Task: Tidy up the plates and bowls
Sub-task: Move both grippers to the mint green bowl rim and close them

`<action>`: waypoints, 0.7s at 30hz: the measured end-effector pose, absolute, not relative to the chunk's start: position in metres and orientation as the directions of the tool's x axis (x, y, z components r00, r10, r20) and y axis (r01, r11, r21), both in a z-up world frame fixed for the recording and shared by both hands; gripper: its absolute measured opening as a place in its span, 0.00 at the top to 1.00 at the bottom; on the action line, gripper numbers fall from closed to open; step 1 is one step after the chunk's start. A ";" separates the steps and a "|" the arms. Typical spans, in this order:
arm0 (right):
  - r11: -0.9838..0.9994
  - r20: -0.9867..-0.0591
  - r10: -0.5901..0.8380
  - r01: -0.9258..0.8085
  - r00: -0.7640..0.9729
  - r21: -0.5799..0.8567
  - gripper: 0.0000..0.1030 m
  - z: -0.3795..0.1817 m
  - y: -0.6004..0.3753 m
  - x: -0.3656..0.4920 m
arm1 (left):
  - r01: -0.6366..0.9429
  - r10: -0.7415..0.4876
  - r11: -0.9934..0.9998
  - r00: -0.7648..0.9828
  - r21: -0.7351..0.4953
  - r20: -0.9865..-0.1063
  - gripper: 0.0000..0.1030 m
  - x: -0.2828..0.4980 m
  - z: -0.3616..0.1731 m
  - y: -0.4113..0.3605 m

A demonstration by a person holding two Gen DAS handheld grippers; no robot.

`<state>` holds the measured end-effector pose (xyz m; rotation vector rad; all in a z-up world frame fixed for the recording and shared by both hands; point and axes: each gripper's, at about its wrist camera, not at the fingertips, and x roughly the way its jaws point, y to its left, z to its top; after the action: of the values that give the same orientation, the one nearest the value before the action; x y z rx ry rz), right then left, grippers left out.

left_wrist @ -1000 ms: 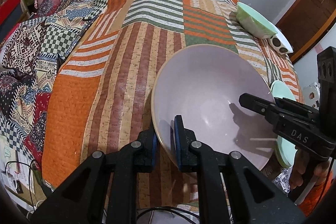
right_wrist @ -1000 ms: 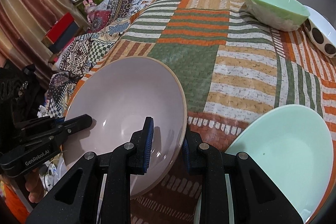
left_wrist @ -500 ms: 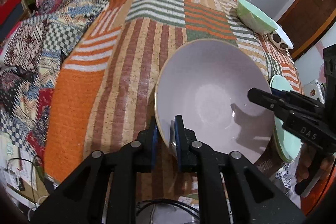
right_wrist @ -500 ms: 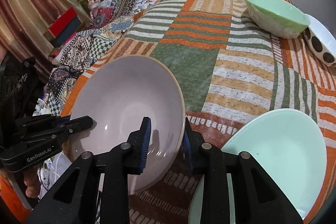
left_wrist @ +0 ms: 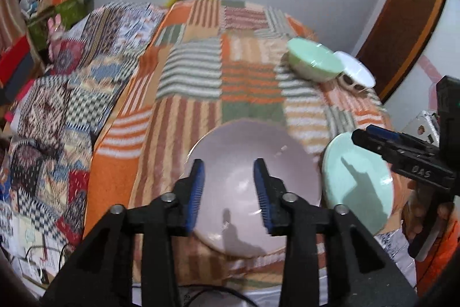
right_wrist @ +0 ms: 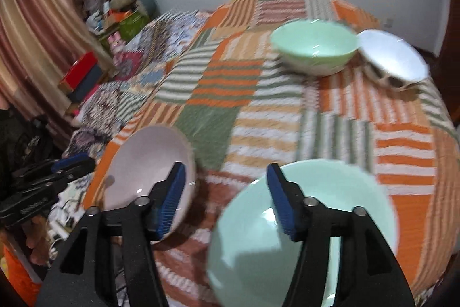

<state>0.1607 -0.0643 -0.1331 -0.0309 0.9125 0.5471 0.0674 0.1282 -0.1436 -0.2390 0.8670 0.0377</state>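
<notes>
A pale pink bowl (left_wrist: 253,186) (right_wrist: 146,163) rests on the striped patchwork cover near its front edge. A mint green plate (left_wrist: 356,180) (right_wrist: 310,223) lies just right of it. My left gripper (left_wrist: 229,194) is open and empty, raised above the pink bowl. My right gripper (right_wrist: 226,197) is open and empty, above the gap between the pink bowl and the plate; it shows in the left wrist view (left_wrist: 371,138) at the right. A green bowl (right_wrist: 314,46) (left_wrist: 314,64) and a white bowl with dark dots (right_wrist: 392,59) (left_wrist: 355,74) stand at the far right.
The patchwork cover (right_wrist: 258,111) spreads over a bed or table. A patterned quilt (left_wrist: 57,105) lies to the left. Clutter and boxes (right_wrist: 115,13) stand at the far left by a curtain. A wooden door (left_wrist: 402,28) is at the right.
Both grippers let go of the pink bowl's rim, opened and pulled back and up. The bowl now rests on the cover beside the green plate.
</notes>
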 end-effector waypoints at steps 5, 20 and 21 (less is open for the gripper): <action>0.893 -0.741 0.399 -0.412 0.541 0.180 0.36 -0.123 -0.093 0.173 | -0.090 -0.081 0.977 0.683 -0.193 -0.726 0.53 0.089 -0.127 0.111; 0.923 -0.696 0.383 -0.286 0.607 0.259 0.33 -0.113 -0.146 0.248 | -0.047 -0.121 0.975 0.700 -0.215 -0.704 0.39 0.187 -0.112 0.080; 0.925 -0.699 0.379 -0.281 0.607 0.257 0.33 -0.115 -0.145 0.255 | -0.048 -0.122 0.976 0.694 -0.214 -0.710 0.39 0.195 -0.114 0.079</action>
<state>0.2552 -0.1448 -0.1148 0.1258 0.8364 0.3825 0.1946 0.0791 -0.1138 -0.2233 0.8050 -0.0417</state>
